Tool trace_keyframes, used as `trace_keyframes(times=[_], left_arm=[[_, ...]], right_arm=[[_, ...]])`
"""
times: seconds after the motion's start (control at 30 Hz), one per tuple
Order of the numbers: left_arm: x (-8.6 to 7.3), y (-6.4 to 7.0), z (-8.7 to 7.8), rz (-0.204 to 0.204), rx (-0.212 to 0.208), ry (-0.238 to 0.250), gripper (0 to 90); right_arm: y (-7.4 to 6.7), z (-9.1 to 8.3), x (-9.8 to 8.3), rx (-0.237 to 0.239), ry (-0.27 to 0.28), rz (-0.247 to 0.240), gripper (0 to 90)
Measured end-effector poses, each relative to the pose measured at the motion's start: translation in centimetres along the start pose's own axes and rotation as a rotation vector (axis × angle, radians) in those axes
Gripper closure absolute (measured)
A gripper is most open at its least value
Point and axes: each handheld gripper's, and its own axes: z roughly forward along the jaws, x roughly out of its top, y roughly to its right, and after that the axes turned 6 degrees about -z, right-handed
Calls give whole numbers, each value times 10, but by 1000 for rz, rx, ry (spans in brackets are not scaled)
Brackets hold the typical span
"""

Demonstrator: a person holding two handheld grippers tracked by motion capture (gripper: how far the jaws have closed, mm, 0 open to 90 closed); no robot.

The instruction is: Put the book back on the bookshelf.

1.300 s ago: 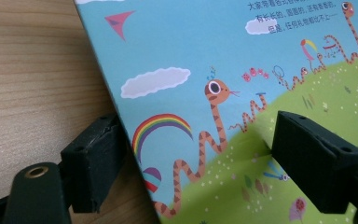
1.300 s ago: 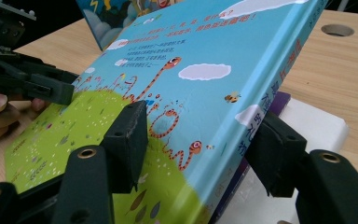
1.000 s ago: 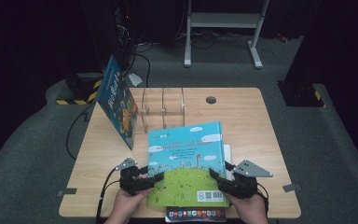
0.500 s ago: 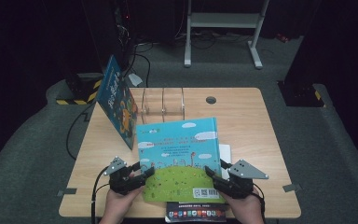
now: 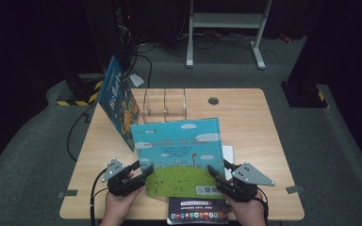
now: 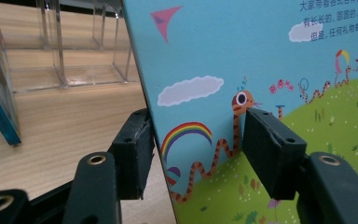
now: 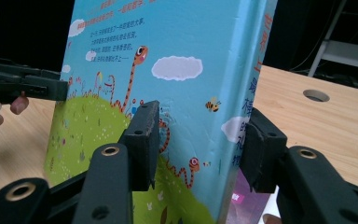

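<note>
Book is up off the table, tilted, back cover facing me, near my edge of the table and in front of the clear rack.

Left fingers straddle the book's left edge: one finger lies against the cover by the orange snake, the other sits behind the edge. They have just been closing with the book between them. Can't tell if both press on it.

Right fingers straddle the book's right edge at the spine: one finger on the cover, the other by the spine side. Also just closing, book between them; firm clamp or not, can't tell.

In the high view my left gripper sits at the book's lower left corner and my right gripper at its lower right.

Second book stands on edge left of the rack, leaning. Dark booklet lies flat below the held book, at the table's near edge. Something white peeks out from behind the book's right side.
</note>
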Motion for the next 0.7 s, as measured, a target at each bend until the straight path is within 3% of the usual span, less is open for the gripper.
trace_keyframes(times=[0.33, 0.43, 0.7], left_arm=[[5, 3, 1, 25, 11, 49, 497], [7, 3, 1, 52, 18, 55, 514], [12, 2, 10, 60, 26, 62, 519]], right_arm=[[4, -1, 5, -19, 27, -5, 543], [6, -1, 7, -28, 38, -13, 545], [14, 5, 12, -41, 39, -7, 546]])
